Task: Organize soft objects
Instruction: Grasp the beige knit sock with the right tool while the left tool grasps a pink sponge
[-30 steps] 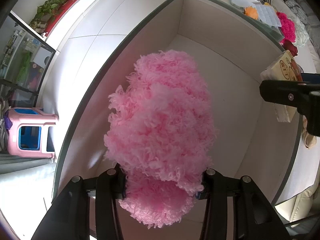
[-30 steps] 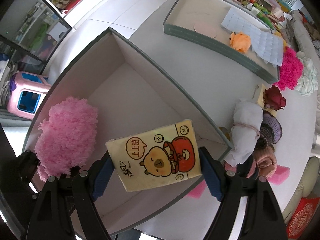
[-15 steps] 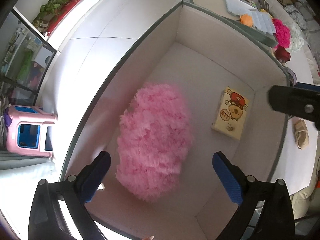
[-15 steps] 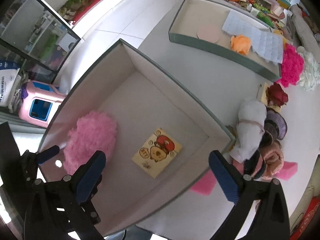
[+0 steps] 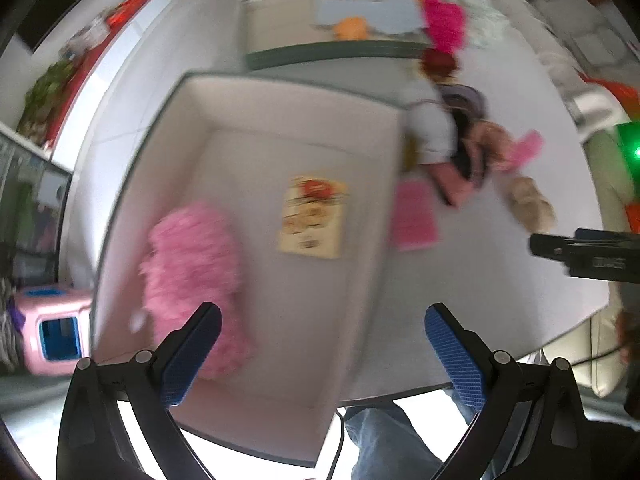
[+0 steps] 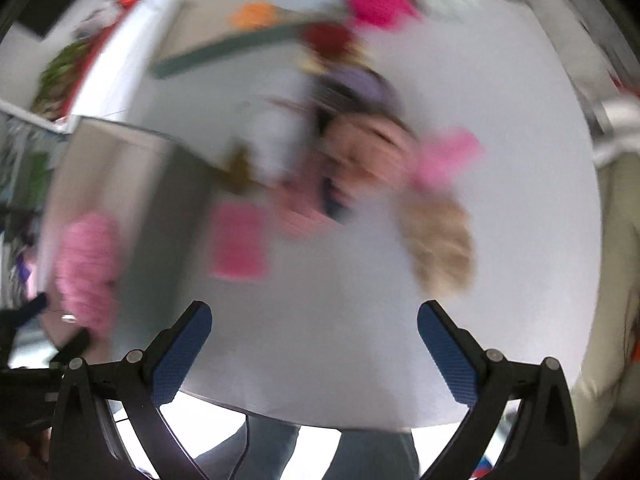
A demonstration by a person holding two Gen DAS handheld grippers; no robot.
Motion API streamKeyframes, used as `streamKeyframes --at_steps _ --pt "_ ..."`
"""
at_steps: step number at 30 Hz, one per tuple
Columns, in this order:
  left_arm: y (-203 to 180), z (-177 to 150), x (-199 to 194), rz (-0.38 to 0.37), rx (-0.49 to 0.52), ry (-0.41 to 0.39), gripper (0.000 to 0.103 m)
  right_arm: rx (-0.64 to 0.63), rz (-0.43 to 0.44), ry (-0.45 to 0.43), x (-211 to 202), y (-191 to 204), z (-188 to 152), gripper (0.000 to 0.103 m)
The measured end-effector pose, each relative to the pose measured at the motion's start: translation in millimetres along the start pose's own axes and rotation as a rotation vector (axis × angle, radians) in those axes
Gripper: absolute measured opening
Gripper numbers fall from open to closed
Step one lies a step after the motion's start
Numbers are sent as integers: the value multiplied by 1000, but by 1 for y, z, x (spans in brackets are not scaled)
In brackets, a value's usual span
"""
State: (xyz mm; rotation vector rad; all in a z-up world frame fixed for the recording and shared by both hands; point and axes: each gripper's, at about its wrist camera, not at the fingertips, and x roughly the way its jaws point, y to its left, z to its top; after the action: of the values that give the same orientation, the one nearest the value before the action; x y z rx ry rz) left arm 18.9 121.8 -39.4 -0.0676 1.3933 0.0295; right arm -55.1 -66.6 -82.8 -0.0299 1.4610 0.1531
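The large grey-rimmed open box (image 5: 280, 136) already holds your fluffy pink plush (image 5: 192, 256) and flat yellow cartoon-printed packet (image 5: 314, 218), so your left gripper (image 5: 320, 356) and right gripper (image 6: 316, 354) both gape empty, free for the loose soft pile (image 6: 360, 152) beside the box.

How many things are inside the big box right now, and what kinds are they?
Pink fluffy things: 1
Yellow cartoon packets: 1
Total in the box: 2
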Motion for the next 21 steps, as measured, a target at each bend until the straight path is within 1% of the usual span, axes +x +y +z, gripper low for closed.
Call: streamKeyframes --at_steps 2,5,8,11,13,14,18,21 --pt "-26 4 0 -2 25 14 102 42 -22 38 11 -26 -7 103" --pt "-54 6 9 -21 26 44 102 81 -29 93 28 -60 -11 103" --pt "-79 13 36 0 -10 110 102 77 -27 122 41 -79 -7 103" --pt "-90 20 68 42 -97 161 102 45 -24 134 50 -85 1 103" --pt "-93 25 81 71 -139 179 102 17 -19 139 57 -83 10 103" --pt "-94 28 86 83 -153 178 102 1 -19 137 61 -82 15 103" --pt "-100 44 102 174 -182 160 102 -44 -14 143 76 -72 35 102" --pt "-104 53 115 225 -199 168 102 -76 -52 167 89 -66 53 102"
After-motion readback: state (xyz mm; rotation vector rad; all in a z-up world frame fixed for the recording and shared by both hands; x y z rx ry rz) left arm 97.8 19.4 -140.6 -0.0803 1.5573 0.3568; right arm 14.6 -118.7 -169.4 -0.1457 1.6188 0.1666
